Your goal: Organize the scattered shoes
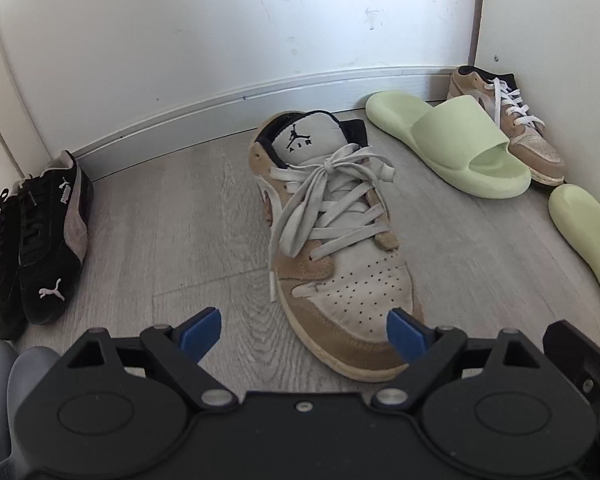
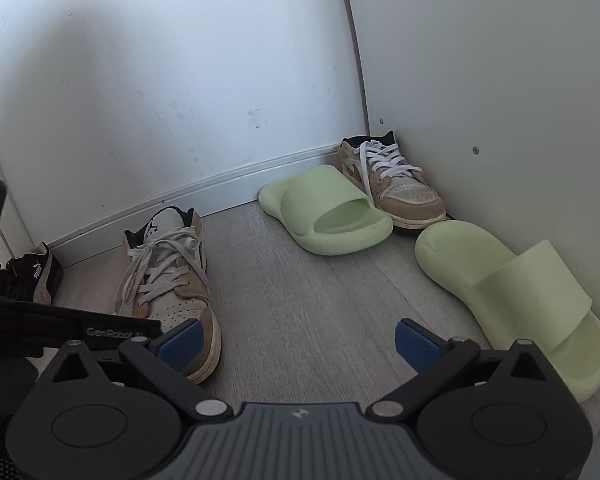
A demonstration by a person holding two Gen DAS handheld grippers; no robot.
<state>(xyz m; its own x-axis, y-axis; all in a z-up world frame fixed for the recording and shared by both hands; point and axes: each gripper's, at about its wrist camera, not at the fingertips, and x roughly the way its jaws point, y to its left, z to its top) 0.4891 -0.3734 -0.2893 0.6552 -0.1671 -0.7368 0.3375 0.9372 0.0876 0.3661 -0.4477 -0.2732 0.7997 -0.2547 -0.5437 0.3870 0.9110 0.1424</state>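
Hovering low over a grey wood-look floor, the left gripper holds its blue-padded fingers spread wide and empty, the toe of a tan-and-white sneaker lying just ahead between them. That sneaker, laces tied, points its toe at the camera, its heel toward the white baseboard. The right gripper is likewise wide open and holding nothing, bare floor between its fingers. Just to its left sits the same sneaker; to its right, close by, a pale green slide lies against the white side panel. Farther back a second green slide rests touching the matching tan sneaker, which is tucked into the corner. At far left of the left wrist view, a pair of black sneakers stands side by side near the baseboard, well apart from the rest.
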